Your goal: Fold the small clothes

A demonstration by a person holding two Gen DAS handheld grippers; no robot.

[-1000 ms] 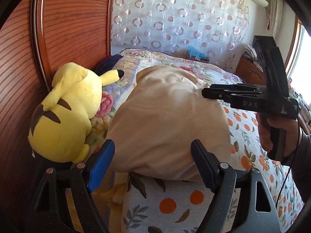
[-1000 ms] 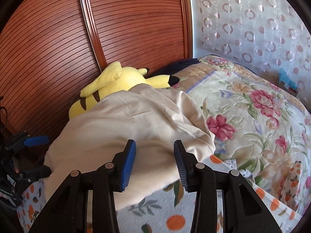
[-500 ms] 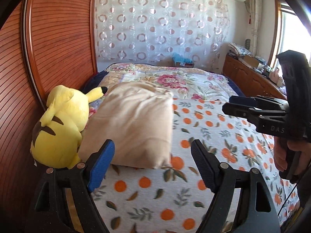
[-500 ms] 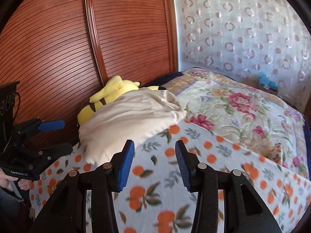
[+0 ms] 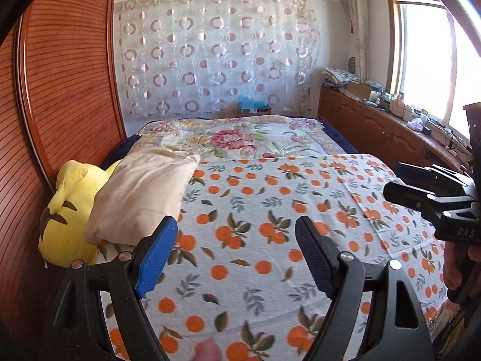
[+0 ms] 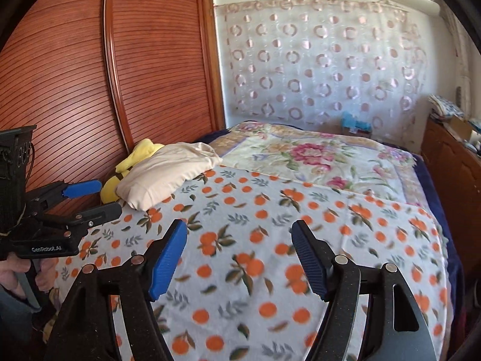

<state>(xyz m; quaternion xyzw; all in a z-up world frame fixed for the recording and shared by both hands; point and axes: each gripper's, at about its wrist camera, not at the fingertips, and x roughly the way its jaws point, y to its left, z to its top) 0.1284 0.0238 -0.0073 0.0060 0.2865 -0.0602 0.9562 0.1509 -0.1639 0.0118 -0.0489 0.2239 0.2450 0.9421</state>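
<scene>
Beige folded cloth garment (image 5: 141, 195) lay at the bed's head corner, against the yellow plush toy (image 5: 64, 219) | left tool (image 5: 234, 258) wide, empty | right tool (image 6: 239, 258) just opening, empty | advice: withdraw clear without snagging the orange-print blanket (image 5: 270, 216).

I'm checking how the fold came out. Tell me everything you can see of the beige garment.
The beige garment is a plain, matte cloth, soft-looking, folded into a thick, roughly rectangular bundle with rounded edges and a few creases. It lies on the orange-print blanket near the wooden wall panel, its far end reaching the floral quilt. One long side leans on the yellow plush toy and partly covers it. Neither gripper touches it. No sleeves, collar or label show.
</scene>
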